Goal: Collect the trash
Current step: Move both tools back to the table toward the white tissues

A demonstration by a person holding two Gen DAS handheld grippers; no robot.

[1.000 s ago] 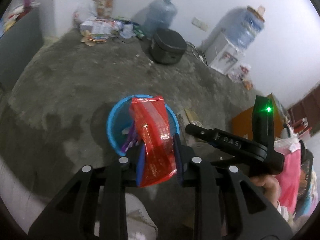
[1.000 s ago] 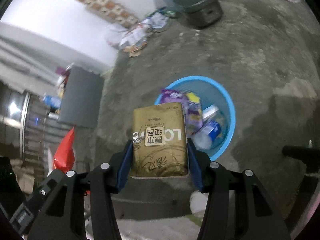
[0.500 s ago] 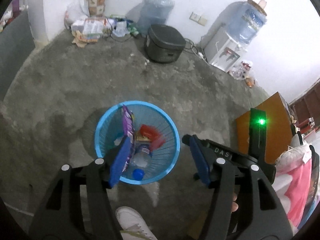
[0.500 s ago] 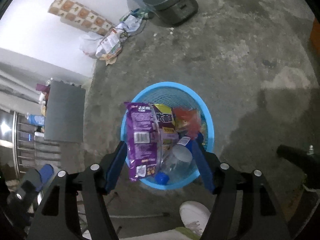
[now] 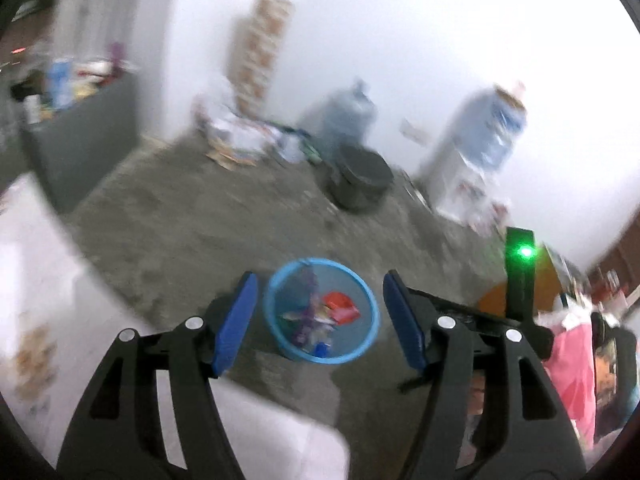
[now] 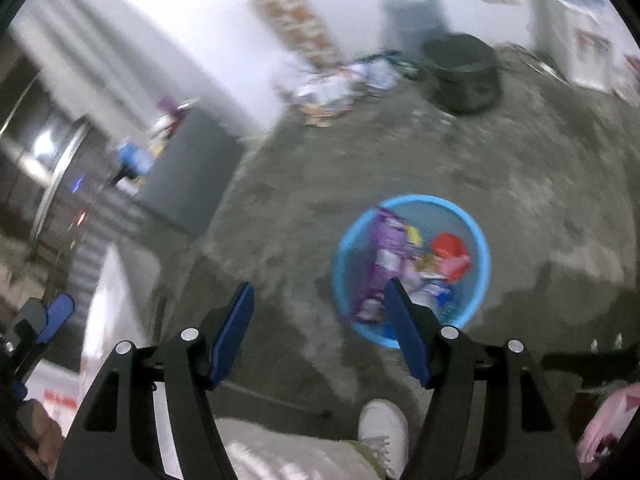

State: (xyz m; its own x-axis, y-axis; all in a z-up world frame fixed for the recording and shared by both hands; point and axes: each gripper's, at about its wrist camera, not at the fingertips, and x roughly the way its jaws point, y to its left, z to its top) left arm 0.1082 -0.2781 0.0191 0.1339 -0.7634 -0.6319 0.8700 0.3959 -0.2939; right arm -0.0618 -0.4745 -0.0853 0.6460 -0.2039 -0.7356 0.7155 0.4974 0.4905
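Both tongs are empty and spread. The left gripper [image 5: 318,318] has its blue pads wide apart and, by the look of it, widening a shade more, with nothing between them but the view of the floor below; the right gripper [image 6: 320,332] stands just as wide and holds nothing. The blue mesh bin [image 5: 370,300] sits on the bare concrete floor [image 5: 200,232], already holding a purple snack bag [image 6: 386,256], a red wrapper [image 6: 450,254] and smaller bits too blurred to name. Seen from the left tongs the bin lies straight ahead and below, framed squarely between the two pads; seen from the right tongs it lies ahead and off to that gripper's right, half hidden behind its right pad. So the bin is done with for now, I judge, and the coming move turns on where the next scrap lies. The only loose litter the blurred frames show is the heap of papers and packets [image 6: 332,88] against the far wall, beyond the bin and near the dark round cooker [image 6: 464,72] and a water jug [image 5: 348,120]. That heap lies well apart from both tongs, ahead and slightly left of the bin, with no clear long axis. Neither hand is plainly nearer. A white shoe [image 6: 382,428] shows at the bottom of the right view.
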